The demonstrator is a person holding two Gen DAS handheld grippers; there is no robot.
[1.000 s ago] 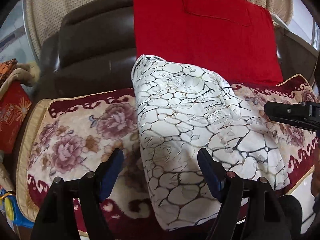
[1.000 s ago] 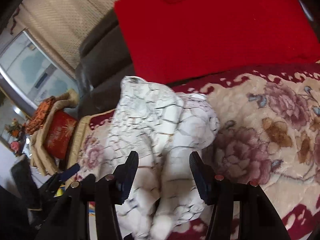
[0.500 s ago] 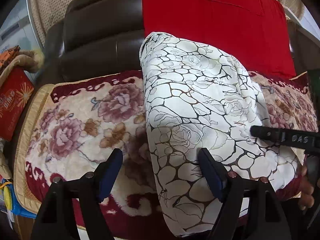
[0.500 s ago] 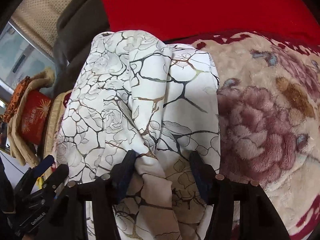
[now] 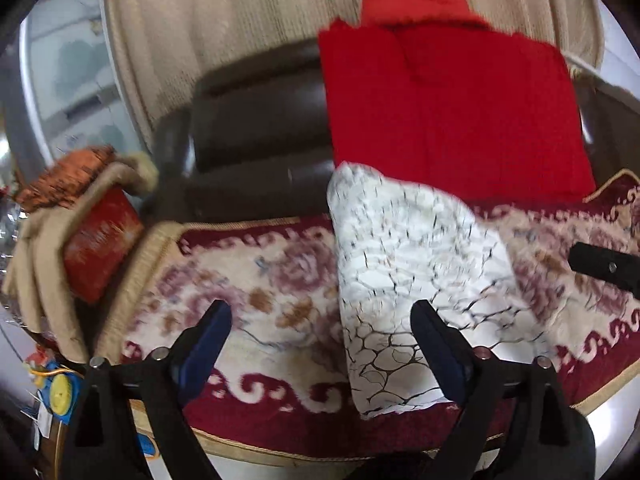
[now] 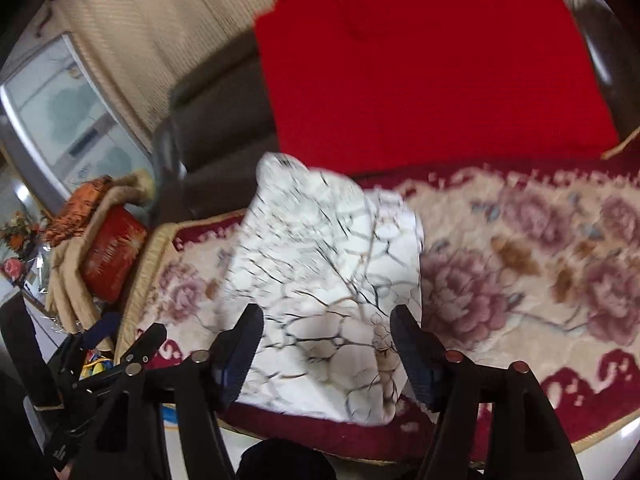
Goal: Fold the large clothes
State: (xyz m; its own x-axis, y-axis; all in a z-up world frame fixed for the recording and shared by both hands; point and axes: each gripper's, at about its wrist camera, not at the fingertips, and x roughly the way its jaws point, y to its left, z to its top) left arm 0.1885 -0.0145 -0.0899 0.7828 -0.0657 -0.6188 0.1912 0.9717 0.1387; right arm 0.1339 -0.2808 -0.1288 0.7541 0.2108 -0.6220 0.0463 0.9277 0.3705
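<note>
While both views are smeared by motion blur, the layout reads clearly enough: a white garment with a dark crackle print (image 5: 404, 280) lies folded into a long bundle on the floral sofa cover (image 5: 256, 280), running from the front edge of the seat back to the foot of the red cloth (image 5: 448, 112) draped over the dark leather backrest (image 5: 256, 136). Left gripper (image 5: 320, 344) is released, jaws spread wide; its left finger hangs over bare floral cover, its right finger over the near end of the garment, nothing pinched between them. Whether that right finger touches the fabric cannot be told. Right gripper (image 6: 326, 344) is likewise released, jaws apart and straddling the near end of the garment (image 6: 324, 280); the cloth fills the gap below them but neither pad visibly clamps it. From the left wrist view, a black finger of the right gripper (image 5: 604, 268) pokes in to the right of the garment, above the floral cover and apart from the fabric. From the right wrist view, the left gripper (image 6: 120, 356) sits left of the garment, beyond the seat's front corner. Near end of the garment reaches the dark red border of the sofa cover (image 6: 520, 264) without hanging off. Left of the garment, past the sofa arm, a red box (image 5: 100, 240) rests among beige folded cloth (image 5: 44, 256), with an orange patterned item (image 5: 68, 172) on top. Cream curtain (image 5: 224, 32) behind the backrest.
</note>
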